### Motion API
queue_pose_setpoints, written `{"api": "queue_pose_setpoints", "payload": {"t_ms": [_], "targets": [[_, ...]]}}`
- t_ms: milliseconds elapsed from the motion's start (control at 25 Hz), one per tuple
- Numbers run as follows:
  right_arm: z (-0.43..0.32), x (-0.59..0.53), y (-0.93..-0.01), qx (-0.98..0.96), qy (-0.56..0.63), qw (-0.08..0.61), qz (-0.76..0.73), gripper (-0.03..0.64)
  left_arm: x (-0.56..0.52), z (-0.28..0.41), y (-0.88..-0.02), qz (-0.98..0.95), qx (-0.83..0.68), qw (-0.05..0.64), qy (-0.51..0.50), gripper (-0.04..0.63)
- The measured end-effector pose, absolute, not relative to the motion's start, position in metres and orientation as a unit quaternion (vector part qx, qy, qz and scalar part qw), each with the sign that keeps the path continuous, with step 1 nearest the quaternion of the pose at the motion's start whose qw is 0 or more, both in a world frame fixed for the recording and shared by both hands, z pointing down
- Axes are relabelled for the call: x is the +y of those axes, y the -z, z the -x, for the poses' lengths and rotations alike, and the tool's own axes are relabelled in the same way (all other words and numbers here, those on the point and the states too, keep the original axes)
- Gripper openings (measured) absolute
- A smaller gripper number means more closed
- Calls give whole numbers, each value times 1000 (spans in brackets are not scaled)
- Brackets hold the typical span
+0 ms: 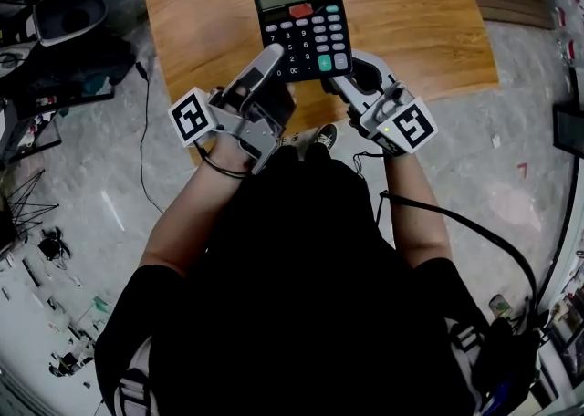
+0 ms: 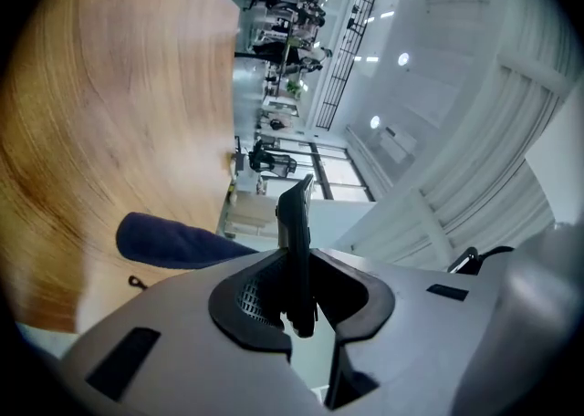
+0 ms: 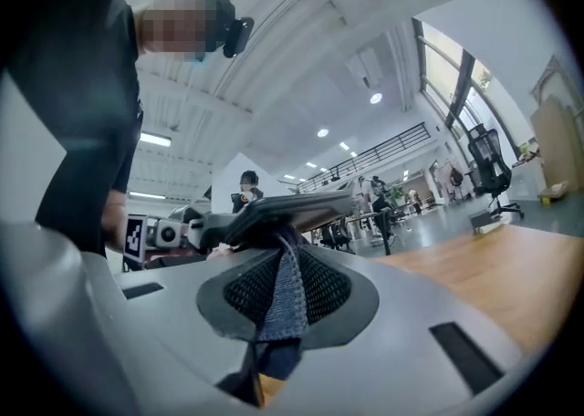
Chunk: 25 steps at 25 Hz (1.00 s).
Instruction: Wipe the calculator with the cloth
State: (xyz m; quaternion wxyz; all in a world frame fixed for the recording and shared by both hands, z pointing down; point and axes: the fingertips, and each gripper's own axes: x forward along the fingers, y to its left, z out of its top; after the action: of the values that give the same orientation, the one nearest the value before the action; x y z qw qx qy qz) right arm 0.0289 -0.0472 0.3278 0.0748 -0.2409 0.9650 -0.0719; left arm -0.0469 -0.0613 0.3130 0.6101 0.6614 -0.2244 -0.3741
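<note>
A black calculator is held up over the wooden table, keys facing the head view. My left gripper is shut on its lower left edge. In the left gripper view the calculator stands edge-on between the jaws of the left gripper. My right gripper is at the lower right corner. It is shut on a dark blue cloth, whose upper end lies against the calculator's underside. The cloth also shows as a blue fold in the left gripper view. It is hidden in the head view.
The table's near edge runs just beyond both grippers, with grey floor around it. A dark chair and equipment stand at the upper left. A cable trails on the floor. The person's shoes show below the grippers.
</note>
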Motion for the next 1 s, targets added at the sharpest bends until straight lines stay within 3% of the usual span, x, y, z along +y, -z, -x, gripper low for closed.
{"api": "queue_pose_setpoints", "payload": {"t_ms": [160,520,1000], "targets": [[-44,-84,-318,947,83,109,289,58,-58,43,-315,-654,-205,626,373,72],[-36,-118,-324,934,93,110,326,58,-58,43,-313,-653,-182,636,369,72],[-31,-23,-303,964,101,140,203,58,-60,50,-297,-649,-215,601,414,72]]}}
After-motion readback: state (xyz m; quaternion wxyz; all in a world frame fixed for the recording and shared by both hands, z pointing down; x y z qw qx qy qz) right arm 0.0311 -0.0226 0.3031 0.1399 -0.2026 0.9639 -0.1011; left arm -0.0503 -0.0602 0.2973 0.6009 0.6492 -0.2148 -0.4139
